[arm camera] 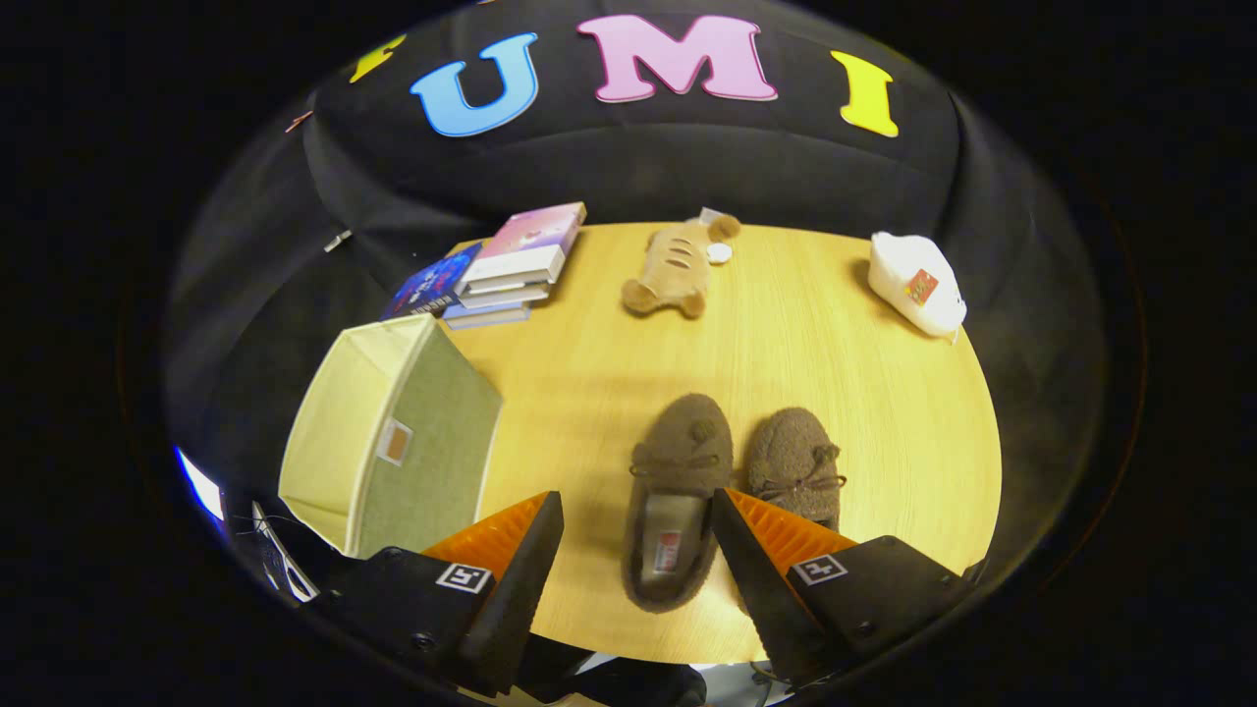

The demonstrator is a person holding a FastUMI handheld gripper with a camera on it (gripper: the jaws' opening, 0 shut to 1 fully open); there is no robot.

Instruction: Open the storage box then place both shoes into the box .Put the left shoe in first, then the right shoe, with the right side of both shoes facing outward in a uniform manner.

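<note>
On the wooden desk (pixel 805 344) the green storage box (pixel 393 442) stands open beside the left finger, nothing visible inside it. Two brown fuzzy shoes lie side by side, long axes running away from the tool (pixel 638 525), toes pointing far: left shoe (pixel 678 491) between the spread, empty fingers, right shoe (pixel 797 462) touching it.

The desk (pixel 786 344) has a light wood top. Two brown fuzzy shoes lie on it side by side: the left shoe (pixel 678 501) between the spread fingers of the hand-held gripper (pixel 636 560), the right shoe (pixel 797 466) just beyond its right finger. Left of the left finger stands a green fabric storage box (pixel 393 442). Far beyond the fingers lie a stack of books (pixel 496 270), a plush toy (pixel 678 265) and a white pouch (pixel 918 283).
</note>
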